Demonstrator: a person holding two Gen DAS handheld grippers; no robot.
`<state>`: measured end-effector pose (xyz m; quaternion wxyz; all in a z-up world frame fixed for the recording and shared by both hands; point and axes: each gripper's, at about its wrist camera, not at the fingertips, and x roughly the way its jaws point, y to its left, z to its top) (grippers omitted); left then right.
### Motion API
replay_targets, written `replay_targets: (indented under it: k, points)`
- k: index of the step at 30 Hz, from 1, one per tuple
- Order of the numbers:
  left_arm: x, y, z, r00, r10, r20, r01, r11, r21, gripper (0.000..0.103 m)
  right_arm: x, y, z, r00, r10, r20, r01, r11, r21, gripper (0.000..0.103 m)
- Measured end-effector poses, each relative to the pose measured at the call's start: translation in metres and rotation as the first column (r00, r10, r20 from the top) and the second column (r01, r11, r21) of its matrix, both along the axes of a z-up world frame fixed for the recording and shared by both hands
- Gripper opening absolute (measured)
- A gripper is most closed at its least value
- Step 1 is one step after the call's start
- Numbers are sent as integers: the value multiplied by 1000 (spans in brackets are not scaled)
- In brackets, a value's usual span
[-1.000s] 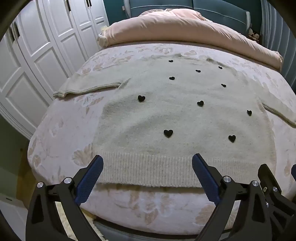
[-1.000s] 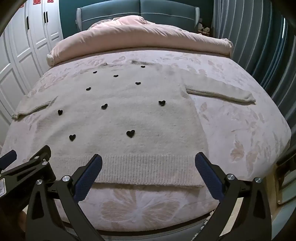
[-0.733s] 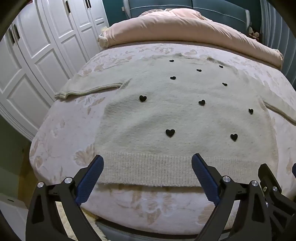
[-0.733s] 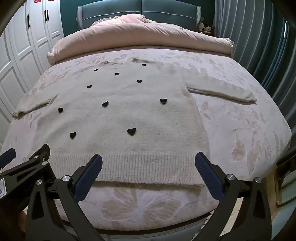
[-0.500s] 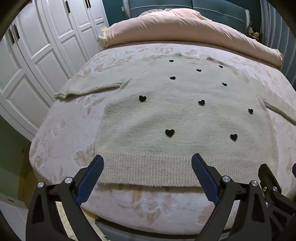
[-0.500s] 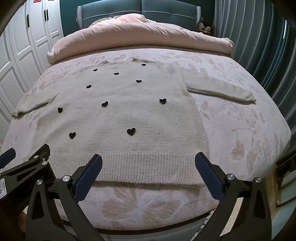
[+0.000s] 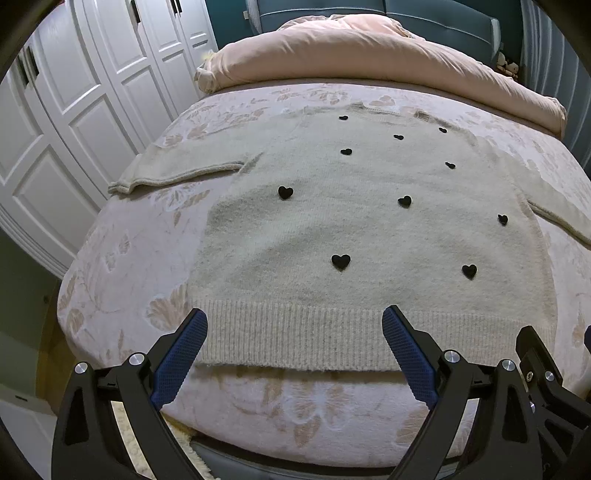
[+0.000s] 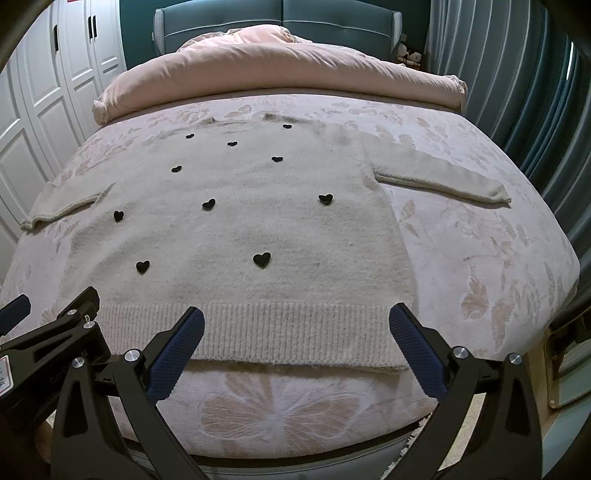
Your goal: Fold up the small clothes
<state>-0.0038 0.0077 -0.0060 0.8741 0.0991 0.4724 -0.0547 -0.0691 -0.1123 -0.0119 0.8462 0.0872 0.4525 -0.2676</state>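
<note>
A cream knit sweater [image 7: 369, 229] with small black hearts lies flat on the bed, front up, sleeves spread to both sides, ribbed hem nearest me. It also shows in the right wrist view [image 8: 240, 229]. My left gripper [image 7: 294, 325] is open and empty, hovering over the hem's left half. My right gripper [image 8: 296, 323] is open and empty, hovering over the hem's right half. The left sleeve [image 7: 177, 170] and the right sleeve [image 8: 443, 177] lie straight out.
The bed [image 8: 480, 258] has a pale floral cover. A rolled pink duvet [image 8: 280, 70] lies at the head, against a teal headboard [image 8: 280, 18]. White wardrobe doors [image 7: 74, 110] stand left. Teal curtains [image 8: 517, 92] hang right. The bed's front edge is just below the grippers.
Both grippers have barely shifted and stay open over the hem. The sweater has not moved.
</note>
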Motion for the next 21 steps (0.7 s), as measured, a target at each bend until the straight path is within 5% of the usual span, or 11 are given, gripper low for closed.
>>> replay_targets:
  k: [21]
  points:
    - [4,-4,0,1000,-1,-1,1,1000,6,91,-1,-3,-1,1000,-7,-4,7,1000,-1,98]
